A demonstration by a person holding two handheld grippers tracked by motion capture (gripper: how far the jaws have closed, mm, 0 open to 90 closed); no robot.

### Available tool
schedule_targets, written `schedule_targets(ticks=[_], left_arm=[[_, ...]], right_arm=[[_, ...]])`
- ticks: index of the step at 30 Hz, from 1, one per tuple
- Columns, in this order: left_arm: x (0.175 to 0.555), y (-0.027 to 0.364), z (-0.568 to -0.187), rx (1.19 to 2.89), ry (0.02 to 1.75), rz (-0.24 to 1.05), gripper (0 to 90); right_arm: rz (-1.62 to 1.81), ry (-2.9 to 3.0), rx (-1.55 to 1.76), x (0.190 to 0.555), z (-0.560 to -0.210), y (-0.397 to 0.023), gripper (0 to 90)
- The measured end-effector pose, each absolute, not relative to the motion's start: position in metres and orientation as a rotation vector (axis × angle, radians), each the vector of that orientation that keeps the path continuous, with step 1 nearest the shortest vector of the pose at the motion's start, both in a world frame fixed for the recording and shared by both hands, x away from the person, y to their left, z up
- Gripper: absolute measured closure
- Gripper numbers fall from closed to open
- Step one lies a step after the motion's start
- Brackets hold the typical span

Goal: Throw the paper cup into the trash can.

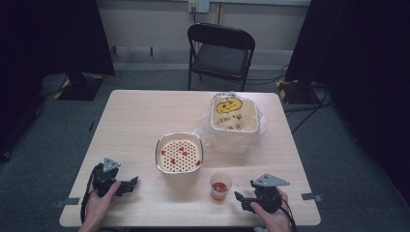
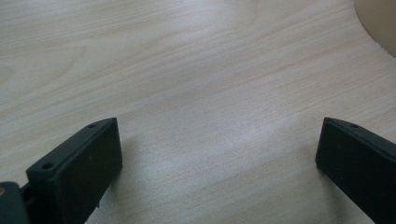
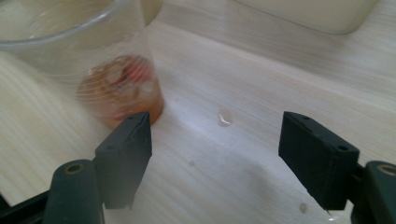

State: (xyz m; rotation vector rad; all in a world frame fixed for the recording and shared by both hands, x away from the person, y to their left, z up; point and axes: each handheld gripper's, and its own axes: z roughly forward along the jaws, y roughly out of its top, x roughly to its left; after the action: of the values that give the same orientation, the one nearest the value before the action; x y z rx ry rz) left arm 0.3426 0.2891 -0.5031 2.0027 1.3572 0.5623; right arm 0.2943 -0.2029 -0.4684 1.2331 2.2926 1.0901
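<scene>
Right gripper (image 3: 215, 140) is being held with jaws apart; the plastic cup (image 3: 100, 70) (reddish liquid inside) is sitting upper left, just beyond its left jaw. Left gripper (image 2: 217, 154) jaws are being held apart over bare table (image 2: 196, 70).

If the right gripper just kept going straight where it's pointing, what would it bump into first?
Probably the clear plastic cup with red bits in liquid. The right gripper is open, and the cup stands just ahead, by one of its fingers. Depth is unclear, so it might only clip the cup's side.
</scene>
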Motion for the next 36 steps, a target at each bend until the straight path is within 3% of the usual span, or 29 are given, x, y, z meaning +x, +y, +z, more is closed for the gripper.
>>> schedule_targets(ticks=[17, 36], left_arm=[[0.343, 0.289, -0.503, 2.006, 1.354, 0.566, 0.0], [0.343, 0.289, -0.503, 2.004, 1.356, 0.565, 0.0]], right_arm=[[1.174, 2.437, 1.085, 0.285, -0.47, -0.165, 29.2], [1.294, 2.402, 1.018, 0.313, -0.472, -0.138, 30.2]])
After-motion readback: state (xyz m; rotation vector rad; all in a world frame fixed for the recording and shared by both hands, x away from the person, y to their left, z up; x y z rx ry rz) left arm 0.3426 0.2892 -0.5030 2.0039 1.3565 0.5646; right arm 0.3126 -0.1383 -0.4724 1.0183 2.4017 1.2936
